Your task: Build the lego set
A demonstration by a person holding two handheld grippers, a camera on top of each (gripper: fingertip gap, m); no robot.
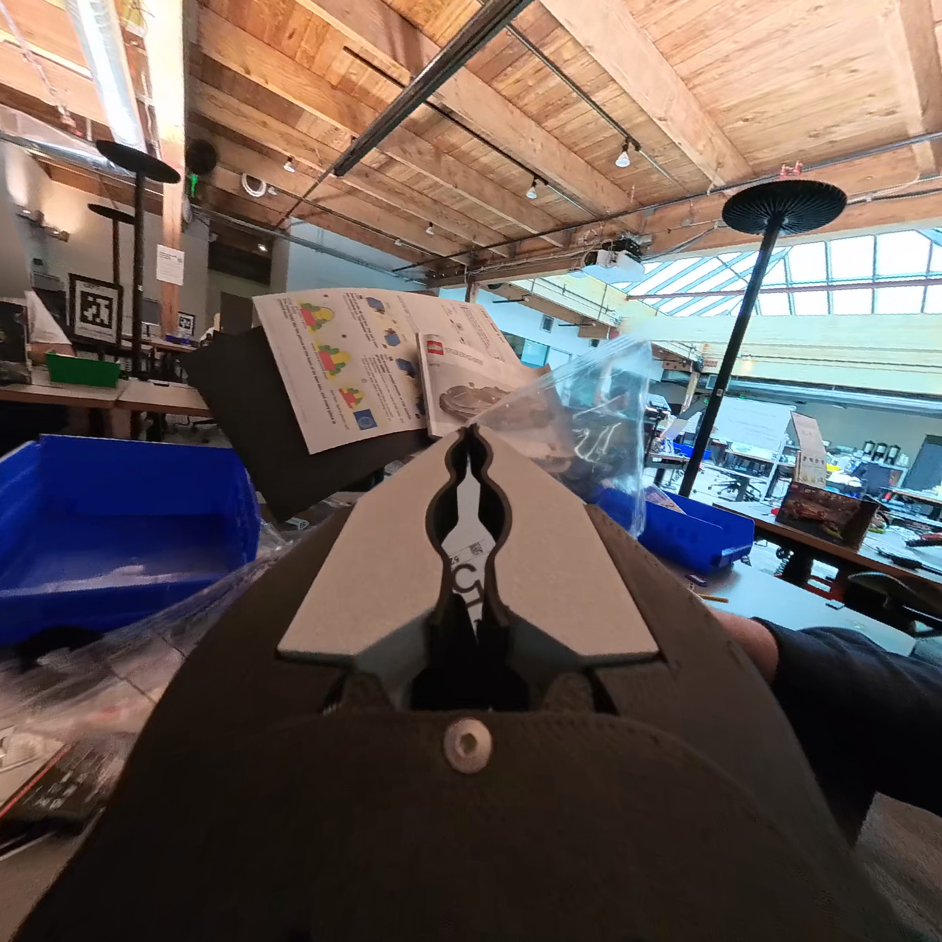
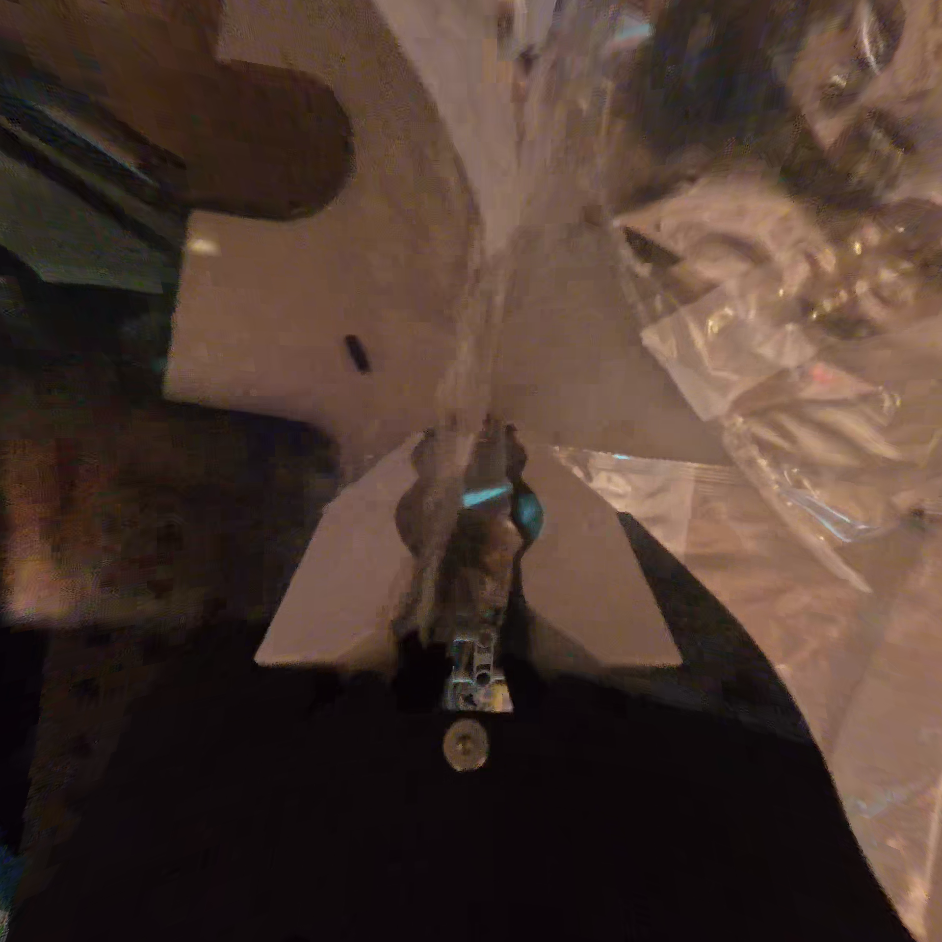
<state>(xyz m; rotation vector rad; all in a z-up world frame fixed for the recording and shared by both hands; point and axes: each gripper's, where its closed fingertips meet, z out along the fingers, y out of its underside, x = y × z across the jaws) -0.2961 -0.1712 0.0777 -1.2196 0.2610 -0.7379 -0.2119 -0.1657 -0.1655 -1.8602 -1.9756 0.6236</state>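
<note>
The left gripper (image 1: pixel 470 433) has its jaws clenched at the tips on the edge of a clear, crinkly plastic bag of dark pieces (image 1: pixel 586 423), held up at mid-frame. Behind it, a white printed instruction leaflet (image 1: pixel 351 362) leans upper left, with a blue plastic bin (image 1: pixel 117 530) on the counter (image 1: pixel 775 606). The right gripper (image 2: pixel 471 433), blurred, appears clenched on clear film. The bag likely handles light, limp and slippery; pinch a flat edge.

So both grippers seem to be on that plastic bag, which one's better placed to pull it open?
Probably the left gripper: its view is sharp, and its tips are shut on the clear bag's edge, held up off the table. The right gripper also seems to pinch plastic, but its view is too blurred to confirm the grip.
</note>
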